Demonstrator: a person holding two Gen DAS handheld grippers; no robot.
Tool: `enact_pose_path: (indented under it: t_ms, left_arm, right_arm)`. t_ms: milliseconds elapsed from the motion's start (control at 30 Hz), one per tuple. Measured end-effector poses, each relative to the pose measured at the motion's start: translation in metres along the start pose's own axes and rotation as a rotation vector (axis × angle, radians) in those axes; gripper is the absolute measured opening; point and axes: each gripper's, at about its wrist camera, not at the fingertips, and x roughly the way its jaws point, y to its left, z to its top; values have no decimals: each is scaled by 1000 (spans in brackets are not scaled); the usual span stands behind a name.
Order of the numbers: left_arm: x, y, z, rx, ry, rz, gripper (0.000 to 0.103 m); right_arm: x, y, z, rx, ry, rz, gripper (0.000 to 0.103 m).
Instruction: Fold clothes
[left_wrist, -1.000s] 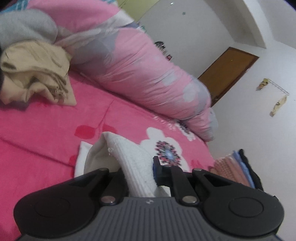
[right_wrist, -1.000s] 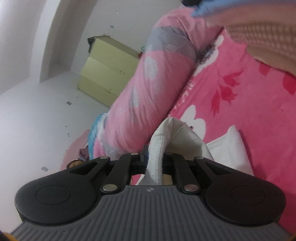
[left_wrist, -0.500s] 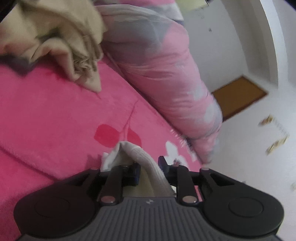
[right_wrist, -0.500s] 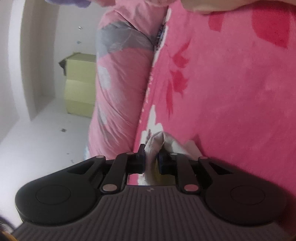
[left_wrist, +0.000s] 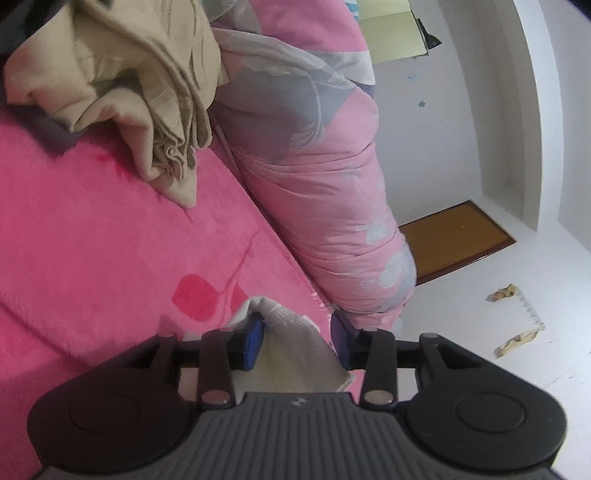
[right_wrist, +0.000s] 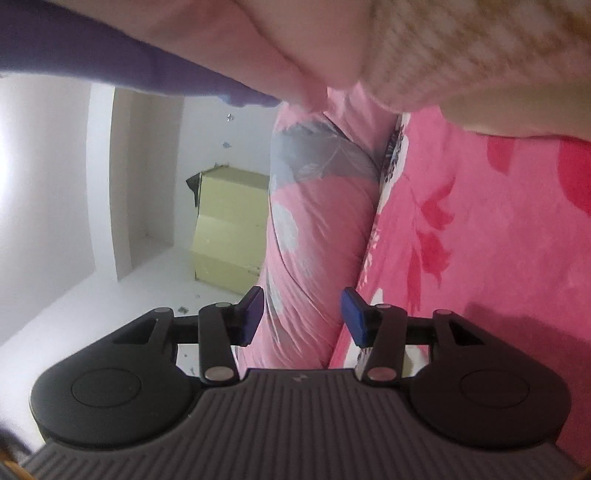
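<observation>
A white knitted garment (left_wrist: 291, 336) lies on the pink bed sheet (left_wrist: 92, 240). My left gripper (left_wrist: 297, 332) hovers low over it, jaws opening. The cloth sits loose between the blue pads (left_wrist: 255, 339), resting against the left one, with a gap to the right one. My right gripper (right_wrist: 303, 314) is also opening, and nothing is between its blue pads (right_wrist: 352, 317). Beyond them I see only the rolled quilt (right_wrist: 314, 240) and the bed sheet (right_wrist: 498, 240).
A crumpled beige garment (left_wrist: 140, 92) lies on the bed beside the rolled pink quilt (left_wrist: 314, 166). A stack of folded clothes, pinkish knit (right_wrist: 480, 55) over purple (right_wrist: 110, 48), fills the top of the right wrist view. Behind stand a yellow-green cabinet (right_wrist: 229, 229) and a brown door (left_wrist: 454, 236).
Both grippers sank toward the bed, rolled, and opened off the white garment. It now lies slack between the left pads and has left the right gripper's jaws.
</observation>
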Motion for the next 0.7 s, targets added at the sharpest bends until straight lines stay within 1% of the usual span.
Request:
enact_pose_path:
  t_ms: [33, 100, 133, 200, 267, 333, 400, 433, 467, 567, 600, 633, 667, 700]
  left_arm:
    - [2, -3, 2, 1, 8, 13, 41]
    - [5, -8, 5, 5, 21, 46, 41]
    - [7, -10, 6, 4, 27, 61, 42]
    - [8, -11, 7, -1, 35, 83, 42]
    - [9, -11, 7, -7, 39, 98, 42]
    - [9, -8, 6, -17, 34, 98, 42]
    - [8, -4, 4, -33, 26, 92, 42]
    - [7, -1, 3, -41, 22, 88, 42]
    - [7, 1, 3, -45, 21, 87, 42]
    - [6, 7, 3, -48, 27, 88, 42]
    - [6, 10, 3, -52, 31, 85, 42]
    - [5, 12, 4, -58, 30, 83, 43]
    - [3, 14, 5, -64, 24, 82, 44]
    - [2, 17, 6, -70, 19, 81, 48]
  right_arm:
    - [0, 4, 1, -9, -3, -15, 46]
    - [1, 19, -4, -83, 20, -84, 45]
    - [1, 29, -8, -118, 39, -101, 44]
    - [6, 58, -26, -258, 122, -98, 41]
    - [23, 99, -59, -511, 288, -117, 38]
    - [42, 130, -103, -766, 444, -134, 34]
    - [62, 145, -148, -966, 600, -135, 25]
    - [74, 146, -167, -1020, 672, -135, 23]
    - [87, 144, -184, -1048, 745, -142, 20]
    - [125, 124, -213, -1119, 892, -258, 19]
    - [136, 118, -213, -1121, 906, -301, 18]
    - [150, 113, -205, -1096, 890, -337, 16]
    - [164, 110, -192, -1049, 850, -363, 14]
    - [174, 110, -177, -1003, 794, -371, 14]
